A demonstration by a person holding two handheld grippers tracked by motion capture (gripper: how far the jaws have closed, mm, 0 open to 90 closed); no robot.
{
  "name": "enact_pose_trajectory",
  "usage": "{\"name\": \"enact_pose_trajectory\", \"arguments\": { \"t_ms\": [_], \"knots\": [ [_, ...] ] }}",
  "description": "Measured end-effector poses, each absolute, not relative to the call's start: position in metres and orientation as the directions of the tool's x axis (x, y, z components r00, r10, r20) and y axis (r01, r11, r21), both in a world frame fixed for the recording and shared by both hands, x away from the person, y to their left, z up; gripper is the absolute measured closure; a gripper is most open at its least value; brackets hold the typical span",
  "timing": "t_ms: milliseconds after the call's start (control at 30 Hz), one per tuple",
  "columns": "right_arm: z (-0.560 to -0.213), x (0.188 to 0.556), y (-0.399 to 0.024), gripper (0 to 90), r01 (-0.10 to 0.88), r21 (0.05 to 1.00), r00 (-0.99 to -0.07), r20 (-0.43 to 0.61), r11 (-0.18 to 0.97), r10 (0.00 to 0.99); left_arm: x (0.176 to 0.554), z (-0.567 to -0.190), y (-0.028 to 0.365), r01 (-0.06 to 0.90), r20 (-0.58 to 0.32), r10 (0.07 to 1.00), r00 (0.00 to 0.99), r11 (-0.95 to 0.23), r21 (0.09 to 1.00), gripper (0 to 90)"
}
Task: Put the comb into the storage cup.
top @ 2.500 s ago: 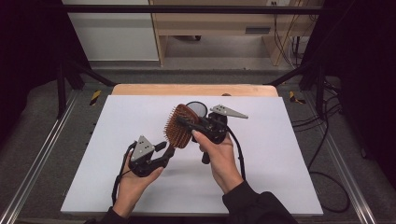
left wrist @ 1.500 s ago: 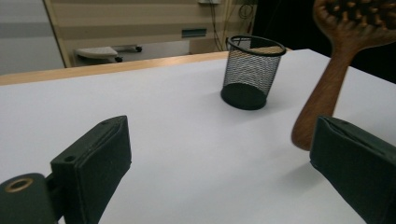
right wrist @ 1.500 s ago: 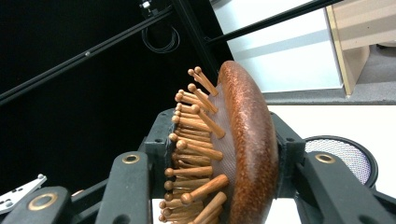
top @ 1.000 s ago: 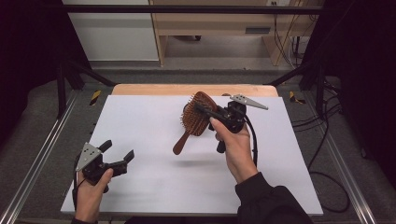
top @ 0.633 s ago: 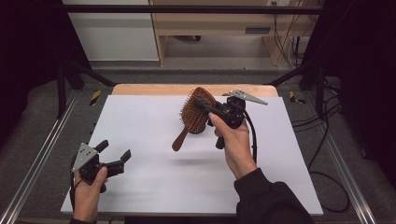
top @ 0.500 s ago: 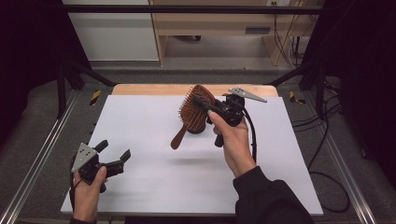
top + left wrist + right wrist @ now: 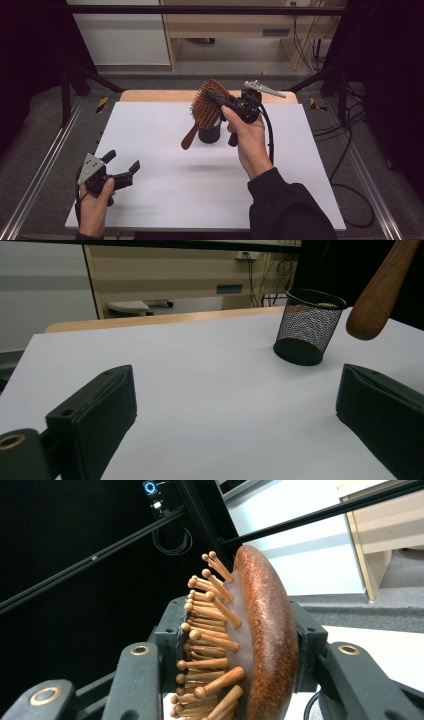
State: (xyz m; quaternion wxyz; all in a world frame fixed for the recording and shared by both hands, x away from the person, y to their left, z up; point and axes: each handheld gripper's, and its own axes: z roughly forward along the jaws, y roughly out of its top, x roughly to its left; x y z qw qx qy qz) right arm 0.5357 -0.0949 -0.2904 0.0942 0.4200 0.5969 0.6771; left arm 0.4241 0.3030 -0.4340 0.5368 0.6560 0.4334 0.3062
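A wooden hairbrush with wooden bristles hangs in the air over the white table, its handle slanting down to the left. My right gripper is shut on the brush head, one jaw on the bristles and one on the back. Just below stands a black mesh cup, upright; the left gripper view has that cup with the handle tip beside it. My left gripper rests at the table's front left, open, nothing between its jaws.
The white table top lies between metal rails. A wooden strip runs along the far edge. Cables trail on the floor at the right. Cabinets stand behind.
The right gripper has lifted the hairbrush and carried it towards the far side, over the mesh cup. The left gripper let go of the handle earlier and has stayed at the front left.
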Motion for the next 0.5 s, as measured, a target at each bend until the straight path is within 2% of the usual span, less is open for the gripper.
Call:
{"name": "enact_pose_trajectory", "arguments": {
  "t_ms": [500],
  "knots": [
    [-0.290,0.547,-0.091,52.6,0.382,0.889,-0.617,0.449,-0.253,0.646,0.424,-0.435,0.300,0.237,-0.052,0.894,0.445,-0.062,0.969,3.3]
  ]
}}
